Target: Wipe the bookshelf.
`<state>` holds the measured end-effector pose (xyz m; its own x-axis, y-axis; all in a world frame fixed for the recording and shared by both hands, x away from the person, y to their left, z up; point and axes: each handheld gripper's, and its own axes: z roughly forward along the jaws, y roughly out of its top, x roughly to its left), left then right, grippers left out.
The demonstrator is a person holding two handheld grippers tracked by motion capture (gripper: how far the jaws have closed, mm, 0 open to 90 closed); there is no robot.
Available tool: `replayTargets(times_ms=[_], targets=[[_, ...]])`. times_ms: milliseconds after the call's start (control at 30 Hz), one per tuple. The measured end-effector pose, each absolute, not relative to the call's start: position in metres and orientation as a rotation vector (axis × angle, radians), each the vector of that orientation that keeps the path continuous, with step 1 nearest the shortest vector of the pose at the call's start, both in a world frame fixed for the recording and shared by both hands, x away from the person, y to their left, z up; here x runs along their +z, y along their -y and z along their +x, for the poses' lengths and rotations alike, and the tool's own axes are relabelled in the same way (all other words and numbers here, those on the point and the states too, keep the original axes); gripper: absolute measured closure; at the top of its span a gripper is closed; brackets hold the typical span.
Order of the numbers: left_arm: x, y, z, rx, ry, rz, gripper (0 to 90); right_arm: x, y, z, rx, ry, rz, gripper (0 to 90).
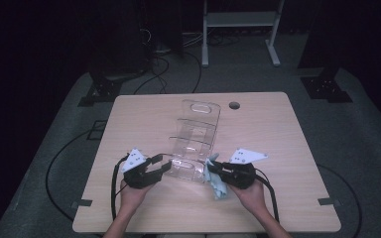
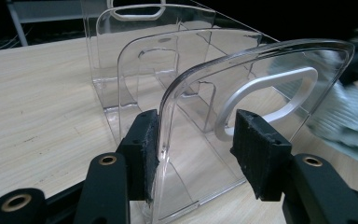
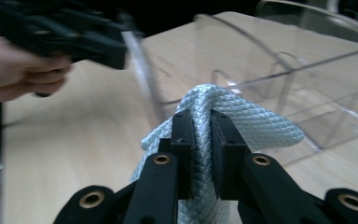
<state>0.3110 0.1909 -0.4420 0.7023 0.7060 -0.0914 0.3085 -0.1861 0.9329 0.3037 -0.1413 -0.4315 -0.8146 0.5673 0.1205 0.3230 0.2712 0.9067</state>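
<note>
**Cloth at the clear rack's near end**

A clear plastic rack [image 1: 196, 141] with several upright dividers lies on the wooden desk [image 1: 139, 114], running from the desk's far edge, near a round cable hole [image 1: 234, 105], toward the person. All places below are given from this rack.

At the left of the rack's near end sits the left hand-held gripper [image 1: 159, 163]. In the left gripper view its jaws are part open and straddle the nearest divider panel [image 2: 261, 70], the one with the frosted handle cut-out: the left pad [image 2: 145, 140] lies against the panel's curved edge, while the right pad [image 2: 256, 144] stands apart from it, on the panel's other side. No earlier look is at hand, so the grip reads as loose rather than clamped.

At the right of the rack's near end, the right hand-held gripper [image 1: 217, 169] is pinched tight on a pale blue quilted cloth [image 1: 216, 181]. In the right gripper view the cloth [image 3: 223, 116] bulges up between the jaws and drapes down both sides, its folded crest just beside the rack's clear wall [image 3: 307, 88]. The cloth's loose end hangs onto the desk.
</note>
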Motion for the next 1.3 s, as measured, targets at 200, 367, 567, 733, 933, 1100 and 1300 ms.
replayTargets(times_ms=[200,367,567,733,933,1100,1300], targets=[[-0.443,-0.191,0.311,0.43,-0.793,1.774,50.8,-0.43,0.136,0.292,1.555,-2.344,0.774,80.2],[-0.443,-0.19,0.31,0.419,-0.77,1.782,55.2,-0.429,0.141,0.301,1.544,-2.313,0.82,80.2],[-0.443,-0.185,0.308,0.424,-0.725,1.808,62.2,-0.431,0.149,0.316,1.534,-2.278,0.891,80.1],[-0.443,-0.184,0.308,0.41,-0.716,1.811,66.2,-0.43,0.142,0.304,1.512,-2.289,0.828,80.2],[-0.442,-0.17,0.302,0.374,-0.63,1.856,66.9,-0.433,0.143,0.316,1.507,-2.298,0.873,80.3],[-0.442,-0.161,0.298,0.34,-0.592,1.867,66.9,-0.436,0.149,0.323,1.506,-2.286,0.905,80.3],[-0.441,-0.149,0.291,0.331,-0.545,1.892,66.6,-0.441,0.151,0.33,1.497,-2.285,0.942,80.3]])
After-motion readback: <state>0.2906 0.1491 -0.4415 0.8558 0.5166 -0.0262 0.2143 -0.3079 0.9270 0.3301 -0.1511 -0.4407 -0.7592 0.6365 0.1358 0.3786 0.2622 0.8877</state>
